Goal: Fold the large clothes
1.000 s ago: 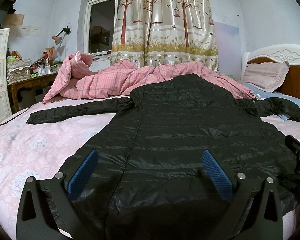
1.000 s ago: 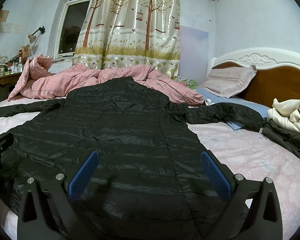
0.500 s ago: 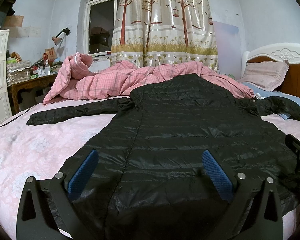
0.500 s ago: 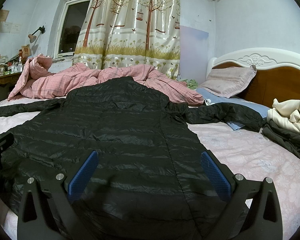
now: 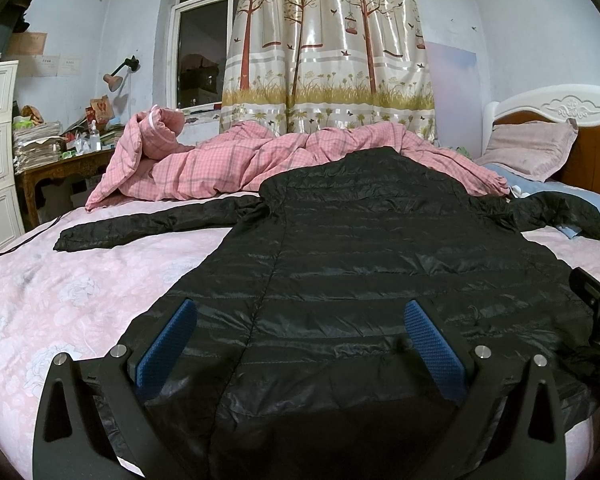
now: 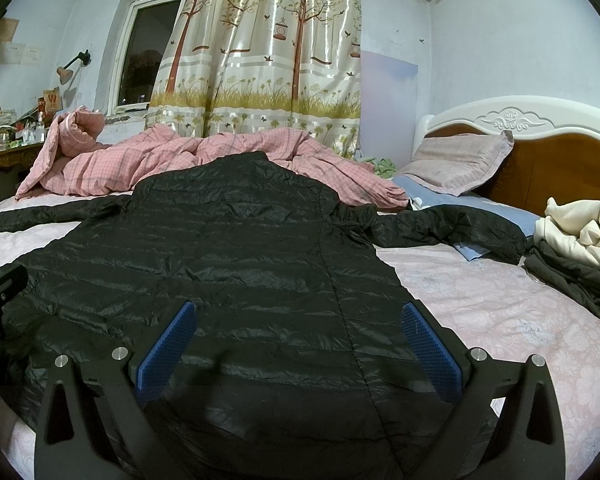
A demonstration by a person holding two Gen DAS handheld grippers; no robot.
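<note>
The black quilted coat (image 5: 372,264) lies flat on the bed's pink floral sheet (image 5: 60,304), long axis running from the hem at 6 o'clock to the collar at 12, its glossy, horizontally stitched shell lightly crinkled and both sleeves stretched out toward 9 and 3 o'clock. The left gripper (image 5: 300,344) and right gripper (image 6: 298,344) hover over the hem with jaws spread wide (blue textured pads, nothing held). Beyond the collar sits a rumpled pink checked quilt (image 5: 236,160) — at 3 o'clock, folded clothes (image 6: 580,256).

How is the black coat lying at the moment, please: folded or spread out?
Spread out: the coat lies flat on the bed, both sleeves stretched sideways, no fold made.
</note>
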